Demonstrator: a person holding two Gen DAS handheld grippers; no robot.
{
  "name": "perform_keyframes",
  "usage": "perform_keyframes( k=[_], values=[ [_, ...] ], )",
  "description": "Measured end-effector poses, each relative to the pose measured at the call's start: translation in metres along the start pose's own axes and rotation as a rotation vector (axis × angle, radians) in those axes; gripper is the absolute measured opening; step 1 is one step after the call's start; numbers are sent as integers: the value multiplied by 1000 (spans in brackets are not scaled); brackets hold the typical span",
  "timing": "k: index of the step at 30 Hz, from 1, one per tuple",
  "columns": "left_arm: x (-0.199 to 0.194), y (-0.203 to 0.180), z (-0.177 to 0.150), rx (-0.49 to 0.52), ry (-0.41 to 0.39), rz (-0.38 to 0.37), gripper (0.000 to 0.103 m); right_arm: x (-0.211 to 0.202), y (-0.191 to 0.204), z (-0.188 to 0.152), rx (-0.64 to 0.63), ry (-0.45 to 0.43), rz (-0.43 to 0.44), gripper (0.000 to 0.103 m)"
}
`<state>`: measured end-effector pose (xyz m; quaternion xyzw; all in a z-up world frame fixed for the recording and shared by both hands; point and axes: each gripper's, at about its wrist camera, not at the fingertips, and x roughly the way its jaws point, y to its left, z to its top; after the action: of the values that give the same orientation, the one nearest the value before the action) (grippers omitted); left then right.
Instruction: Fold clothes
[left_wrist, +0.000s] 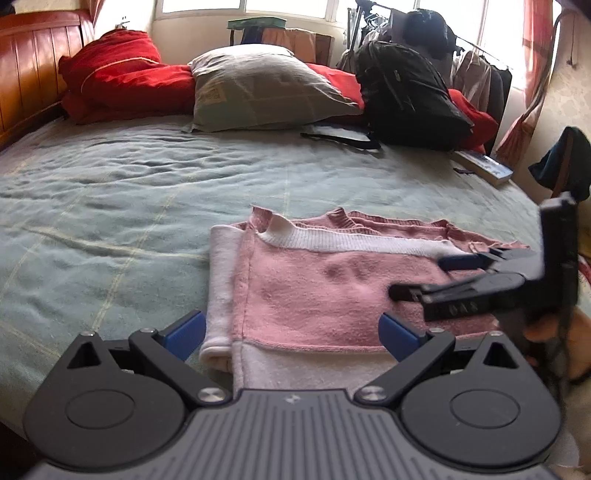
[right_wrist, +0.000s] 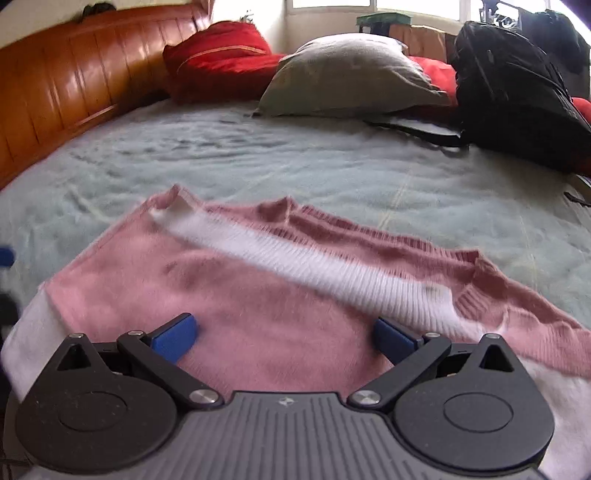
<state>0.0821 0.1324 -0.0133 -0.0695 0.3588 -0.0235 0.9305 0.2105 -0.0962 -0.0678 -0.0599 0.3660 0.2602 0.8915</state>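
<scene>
The pink and white sweater (left_wrist: 314, 280) lies on the blue-green bed cover (left_wrist: 110, 192), near the front edge of the bed; in the left wrist view it sits at about 5 o'clock from the middle of the bed; it is already doubled over into a flat, neat block, with a white ribbed band (left_wrist: 354, 242) across its far side; whether more folds are wanted, I cannot tell.

It looks soft, fuzzy and light; it will bend and sag when lifted, and it will not break; the knit is not slippery, so fingers should grip it well; I think the best places to hold are the thick edges and corners, like the white fold at 7 o'clock (left_wrist: 218, 288) or the ribbed band.

The left gripper (left_wrist: 293, 334) has its blue fingers spread wide and holds nothing; the right gripper (right_wrist: 284, 338) is spread wide too, low over the pink part, and holds nothing.

Counting: one sweater; two grippers; one grey pillow (left_wrist: 266, 88); one black backpack (left_wrist: 410, 96) at 1 o'clock; red bedding (left_wrist: 122, 77) at 11 o'clock, how many pieces I cannot tell; one book (left_wrist: 485, 166).
</scene>
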Motion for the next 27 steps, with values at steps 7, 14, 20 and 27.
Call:
perform_keyframes(
  k=[7, 14, 20, 27],
  values=[
    [-3, 13, 0, -37, -10, -33, 99, -24, 17, 6, 15, -24, 17, 103],
    [-1, 24, -2, -88, 0, -79, 99, -19, 34, -9, 18, 17, 89, 103],
    [-5, 32, 1, -116, -2, -122, 99, -31, 33, -12, 30, 3, 26, 103],
    [29, 37, 21, -167, 71, -258, 100, -52, 27, -28, 67, -11, -8, 103]
  ],
)
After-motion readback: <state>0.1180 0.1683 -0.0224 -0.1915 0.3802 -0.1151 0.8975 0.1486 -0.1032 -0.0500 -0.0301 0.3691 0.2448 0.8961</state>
